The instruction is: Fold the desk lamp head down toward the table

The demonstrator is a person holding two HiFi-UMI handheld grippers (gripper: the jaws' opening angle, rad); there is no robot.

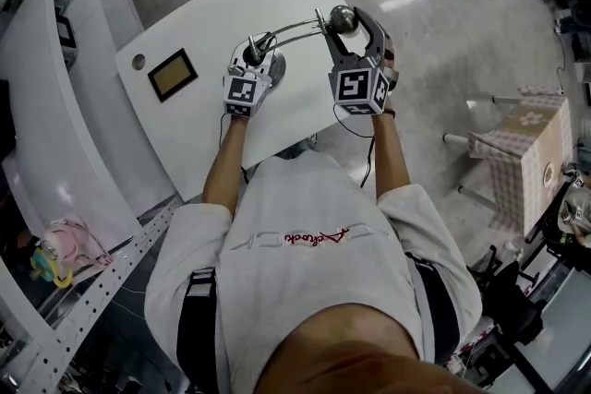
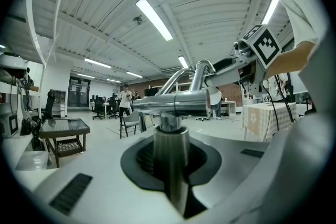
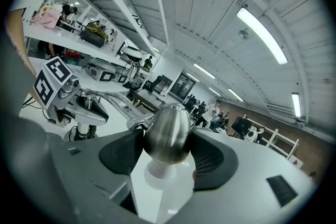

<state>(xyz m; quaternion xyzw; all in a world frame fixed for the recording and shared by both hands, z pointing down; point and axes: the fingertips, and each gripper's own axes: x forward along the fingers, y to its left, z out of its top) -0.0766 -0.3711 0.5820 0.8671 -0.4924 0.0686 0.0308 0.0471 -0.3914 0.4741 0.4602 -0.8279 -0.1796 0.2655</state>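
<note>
A chrome desk lamp stands on the white table (image 1: 208,18), its base (image 1: 275,65) near the front edge. Its thin curved arm (image 1: 297,30) runs right to the egg-shaped metal head (image 1: 341,13). My left gripper (image 1: 259,47) is shut on the lamp's upright post (image 2: 170,152), just below a horizontal chrome tube (image 2: 173,103). My right gripper (image 1: 344,17) holds the lamp head (image 3: 167,134), a black pad against each side. The head's white mouth points down at the table. In the right gripper view the left gripper (image 3: 52,85) and the arm (image 3: 110,99) show at the left.
A brown framed panel (image 1: 173,74) and a round cable hole (image 1: 138,62) lie on the table's left part. A curved white counter (image 1: 55,115) runs along the left. A small table with a checked cloth (image 1: 531,143) stands to the right, across open floor.
</note>
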